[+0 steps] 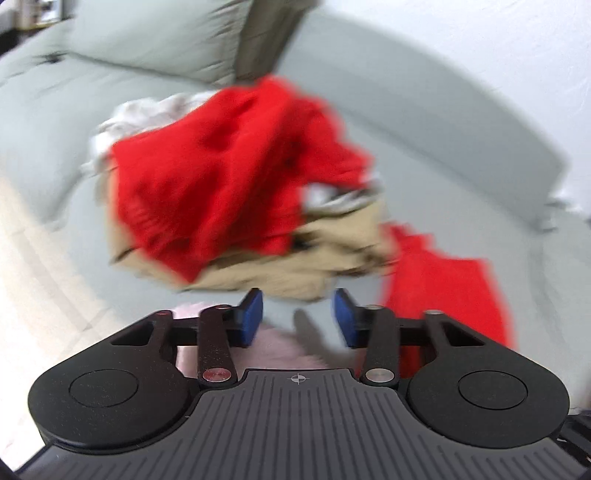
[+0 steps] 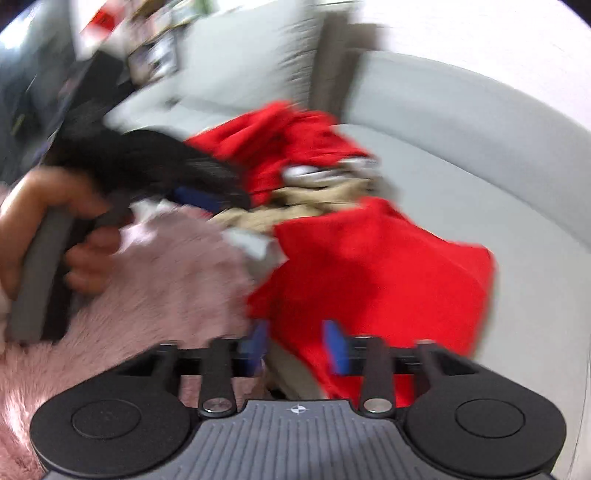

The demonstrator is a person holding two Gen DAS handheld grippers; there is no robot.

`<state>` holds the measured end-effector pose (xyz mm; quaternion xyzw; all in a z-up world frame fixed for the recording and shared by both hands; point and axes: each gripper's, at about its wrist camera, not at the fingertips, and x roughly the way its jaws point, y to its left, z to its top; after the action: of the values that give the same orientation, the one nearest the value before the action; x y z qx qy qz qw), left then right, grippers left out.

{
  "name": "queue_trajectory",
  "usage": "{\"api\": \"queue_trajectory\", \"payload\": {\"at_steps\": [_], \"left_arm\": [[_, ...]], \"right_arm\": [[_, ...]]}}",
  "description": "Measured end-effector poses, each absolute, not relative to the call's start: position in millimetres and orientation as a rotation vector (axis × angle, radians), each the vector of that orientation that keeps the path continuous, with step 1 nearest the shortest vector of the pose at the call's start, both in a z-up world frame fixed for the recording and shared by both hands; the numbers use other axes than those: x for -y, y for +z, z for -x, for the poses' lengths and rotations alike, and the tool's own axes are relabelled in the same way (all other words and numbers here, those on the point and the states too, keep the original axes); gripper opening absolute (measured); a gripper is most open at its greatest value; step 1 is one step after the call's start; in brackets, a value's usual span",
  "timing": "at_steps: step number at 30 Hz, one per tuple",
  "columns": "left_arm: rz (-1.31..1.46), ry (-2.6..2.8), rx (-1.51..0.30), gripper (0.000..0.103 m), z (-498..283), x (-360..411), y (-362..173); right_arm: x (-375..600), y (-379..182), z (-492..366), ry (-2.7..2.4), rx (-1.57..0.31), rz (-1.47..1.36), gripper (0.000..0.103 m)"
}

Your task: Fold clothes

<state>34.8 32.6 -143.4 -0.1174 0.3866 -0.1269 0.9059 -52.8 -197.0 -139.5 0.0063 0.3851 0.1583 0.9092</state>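
Note:
A pile of clothes lies on a pale green sofa (image 1: 424, 122): a red garment (image 1: 229, 173) on top, a tan garment (image 1: 306, 266) under it, a white-grey one (image 1: 147, 114) behind. My left gripper (image 1: 297, 317) is open and empty, just short of the tan garment. In the right wrist view the red garment (image 2: 376, 266) spreads in front, with a fluffy pink garment (image 2: 162, 280) at left. My right gripper (image 2: 293, 347) is open, just above the red cloth. The left gripper (image 2: 192, 197) and its hand (image 2: 55, 229) show at left. Both views are blurred.
Sofa cushions (image 1: 159, 33) stand at the back, with a sofa back (image 2: 461, 122) at right. A pale floor (image 1: 26, 266) lies left of the sofa. Cluttered dark items (image 2: 110, 55) sit at the upper left of the right wrist view.

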Motion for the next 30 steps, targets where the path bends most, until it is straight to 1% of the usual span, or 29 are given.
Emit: {"api": "queue_trajectory", "payload": {"at_steps": [3, 5, 9, 12, 14, 15, 19, 21, 22, 23, 25, 28, 30], "left_arm": [[0.07, -0.416, -0.77, 0.012, -24, 10, -136], [-0.005, -0.473, -0.828, 0.011, -29, 38, -144], [-0.003, -0.387, -0.927, 0.01, -41, 43, -167], [0.08, -0.306, -1.023, 0.009, -51, 29, -186], [0.067, -0.275, -1.103, 0.009, -59, 28, -198], [0.053, -0.274, -1.108, 0.009, -59, 28, -200], [-0.022, -0.267, -1.088, 0.009, -53, 35, -199], [-0.011, -0.27, -1.066, 0.01, -48, 32, -194], [0.004, -0.278, -1.044, 0.013, -43, 28, -190], [0.03, -0.294, -1.001, 0.018, -36, 24, -183], [0.076, -0.339, -0.906, 0.021, -26, 18, -171], [0.134, -0.416, -0.759, 0.022, -12, 12, -155], [0.129, -0.441, -0.75, 0.022, -12, 17, -155]], "right_arm": [[230, -150, 41, 0.149, -0.793, -0.108, 0.012], [236, -159, 31, 0.12, -0.805, -0.13, 0.012], [232, -171, 21, 0.099, -0.821, -0.075, 0.012], [232, -184, 20, 0.085, -0.835, -0.061, 0.012], [233, -205, 14, 0.072, -0.892, -0.033, 0.008], [235, -210, 11, 0.073, -0.899, -0.026, 0.008], [233, -204, 15, 0.068, -0.904, 0.0, 0.008], [233, -198, 19, 0.058, -0.899, 0.003, 0.009], [235, -195, 23, 0.049, -0.889, -0.008, 0.01], [237, -192, 27, 0.041, -0.879, -0.02, 0.01], [243, -186, 36, 0.025, -0.861, -0.049, 0.011], [251, -175, 39, 0.009, -0.816, -0.12, 0.011], [254, -167, 39, 0.012, -0.79, -0.15, 0.011]]}}
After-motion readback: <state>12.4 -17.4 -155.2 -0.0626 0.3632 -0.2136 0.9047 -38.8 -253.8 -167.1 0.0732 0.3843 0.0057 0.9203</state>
